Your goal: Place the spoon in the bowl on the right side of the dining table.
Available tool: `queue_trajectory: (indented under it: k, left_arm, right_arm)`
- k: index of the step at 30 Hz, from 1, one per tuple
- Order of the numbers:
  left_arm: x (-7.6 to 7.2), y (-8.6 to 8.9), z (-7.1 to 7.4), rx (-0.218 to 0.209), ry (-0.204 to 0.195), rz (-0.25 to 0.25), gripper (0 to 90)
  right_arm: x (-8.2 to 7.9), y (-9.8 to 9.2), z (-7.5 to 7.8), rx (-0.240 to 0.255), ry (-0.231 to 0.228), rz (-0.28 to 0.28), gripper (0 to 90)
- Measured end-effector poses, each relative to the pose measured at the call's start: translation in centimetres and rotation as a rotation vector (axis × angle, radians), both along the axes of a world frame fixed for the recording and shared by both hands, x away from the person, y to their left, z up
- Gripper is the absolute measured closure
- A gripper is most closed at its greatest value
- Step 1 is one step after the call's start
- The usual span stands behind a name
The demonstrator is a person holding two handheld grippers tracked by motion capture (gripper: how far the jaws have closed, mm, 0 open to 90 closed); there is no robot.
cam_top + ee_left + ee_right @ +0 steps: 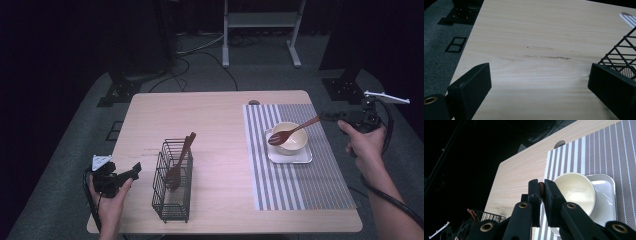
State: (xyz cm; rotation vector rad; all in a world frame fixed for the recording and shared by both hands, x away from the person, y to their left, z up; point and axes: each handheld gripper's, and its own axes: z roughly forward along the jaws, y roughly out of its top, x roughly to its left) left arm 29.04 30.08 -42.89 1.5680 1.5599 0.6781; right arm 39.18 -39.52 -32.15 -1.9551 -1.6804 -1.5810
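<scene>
A wooden spoon [292, 132] is clamped by its handle in the right tool [327, 116], its head held over the bowl [290, 137], while the left tool [131, 172] is kept apart beside the wire basket [172, 182].

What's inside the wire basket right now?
One wooden spoon stands in the basket, handle leaning out over the far rim. The mesh hides the basket floor, so small items there can't be ruled out.

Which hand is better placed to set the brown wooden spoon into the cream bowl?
Right, probably. The right gripper is shut on the brown wooden spoon's handle, its head over the cream bowl. The left gripper stands open beside the black wire basket.
</scene>
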Motion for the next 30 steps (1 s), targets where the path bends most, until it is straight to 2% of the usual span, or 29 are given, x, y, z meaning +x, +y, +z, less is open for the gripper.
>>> queue_trajectory:
  k: [30]
  left_arm:
    - [0.0,0.0,0.0,0.005,0.001,0.0,3.9]
  right_arm:
    - [-0.5,-2.4,-0.6,-0.002,-0.002,-0.085,83.4]
